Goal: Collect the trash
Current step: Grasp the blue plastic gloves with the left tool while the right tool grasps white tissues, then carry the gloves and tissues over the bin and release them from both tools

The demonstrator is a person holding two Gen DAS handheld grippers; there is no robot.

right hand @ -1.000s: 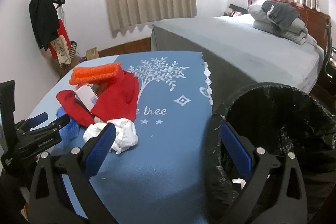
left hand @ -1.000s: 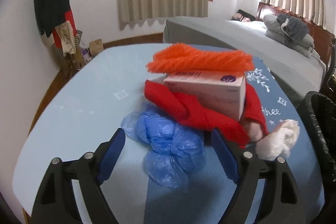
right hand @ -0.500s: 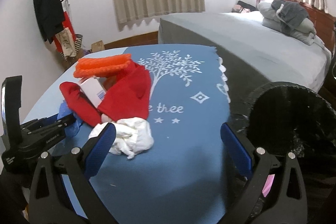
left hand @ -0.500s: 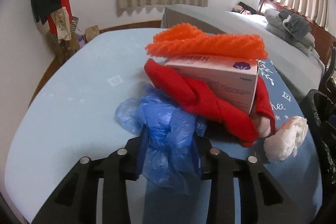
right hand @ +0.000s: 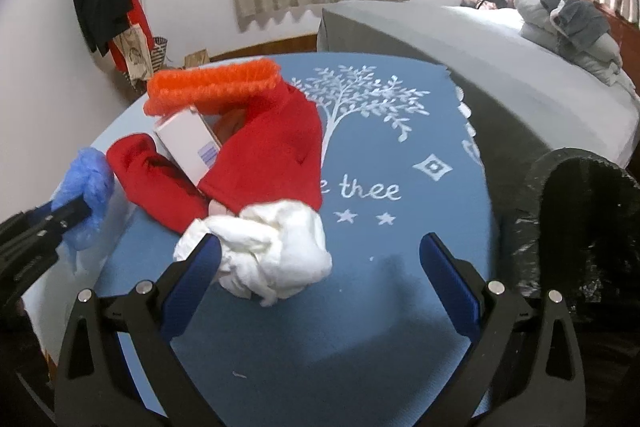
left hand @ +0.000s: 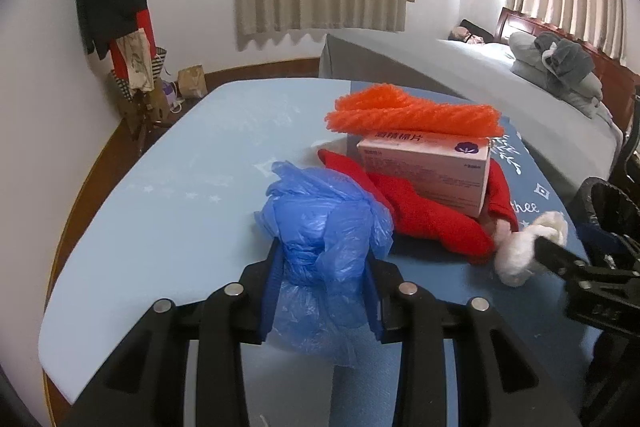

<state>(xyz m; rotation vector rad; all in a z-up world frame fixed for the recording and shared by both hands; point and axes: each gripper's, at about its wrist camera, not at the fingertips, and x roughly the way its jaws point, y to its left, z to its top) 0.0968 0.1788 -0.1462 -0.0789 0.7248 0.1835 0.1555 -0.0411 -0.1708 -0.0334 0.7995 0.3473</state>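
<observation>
My left gripper [left hand: 324, 263] is shut on a crumpled blue plastic bag [left hand: 326, 227], lifted a little off the blue tablecloth [left hand: 180, 211]; the same blue bag [right hand: 86, 183] shows at the left of the right wrist view. My right gripper [right hand: 320, 263] is open, with a crumpled white tissue wad [right hand: 268, 251] between its fingers, nearer the left pad and not pressed. That white wad [left hand: 528, 247] lies beside a red cloth [left hand: 432, 219]. A pink-white box [left hand: 424, 167] rests on the red cloth under an orange foam net [left hand: 412, 115].
A black-lined trash bin [right hand: 588, 227] stands off the table's right edge. A grey bed [right hand: 480, 55] with folded clothes lies behind. A coat rack [left hand: 116, 7] with bags stands at the far left wall.
My left gripper closed on the blue bag and lifted it slightly. My right gripper moved left from the bin and down, so the white wad now sits between its open fingers.
</observation>
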